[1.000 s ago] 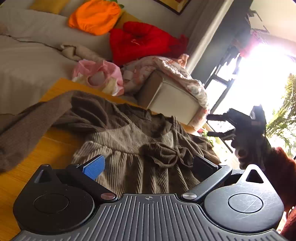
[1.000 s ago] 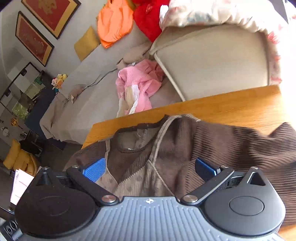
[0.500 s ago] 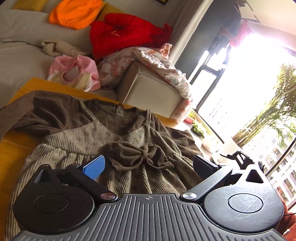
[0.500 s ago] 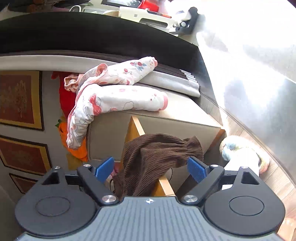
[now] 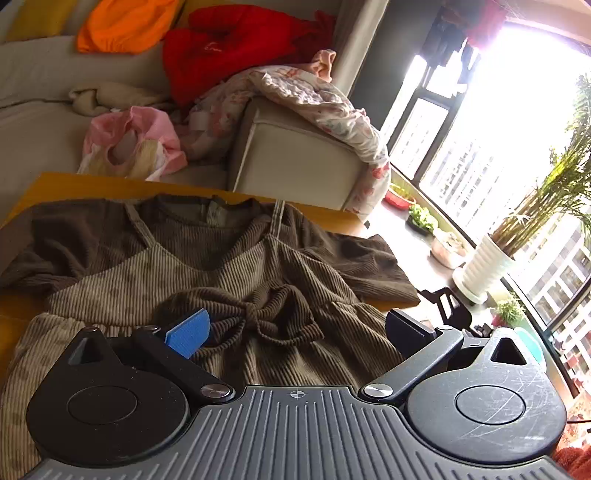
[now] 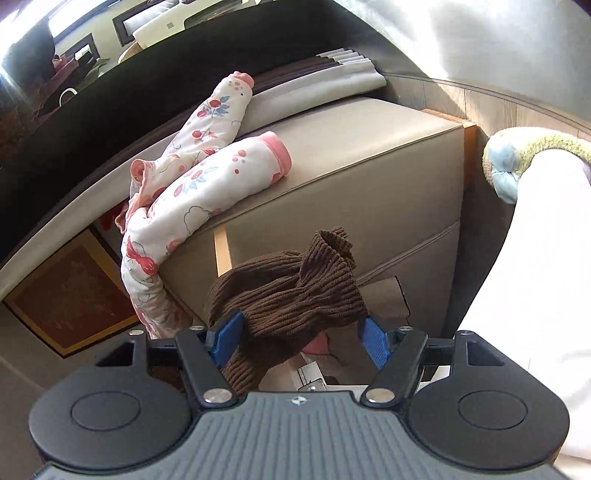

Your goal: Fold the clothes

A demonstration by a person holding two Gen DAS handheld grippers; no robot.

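Observation:
A brown corduroy dress (image 5: 229, 266) with a knotted bow (image 5: 258, 314) lies spread face-up on the wooden table (image 5: 92, 184). My left gripper (image 5: 297, 330) hovers open over its skirt, just below the bow, holding nothing. The dress's dark right sleeve (image 5: 362, 266) reaches the table's right edge. In the right wrist view, tilted sideways, the ribbed sleeve cuff (image 6: 295, 291) hangs bunched between the blue pads (image 6: 229, 336) of my right gripper (image 6: 301, 341). Its jaws stand apart around the cuff, and the left pad touches the knit.
A beige sofa arm (image 5: 295, 155) stands right behind the table with a floral garment (image 5: 314, 96) draped on it. Pink (image 5: 133, 144), red (image 5: 236, 44) and orange (image 5: 125, 22) clothes lie on the sofa. A potted plant (image 5: 480, 269) stands by the window. A person's white clothing (image 6: 535, 258) fills the right.
The left gripper's view swung to face the dress squarely. My right gripper left the neckline, went to the table's right edge, and its jaws have narrowed around the hanging sleeve cuff.

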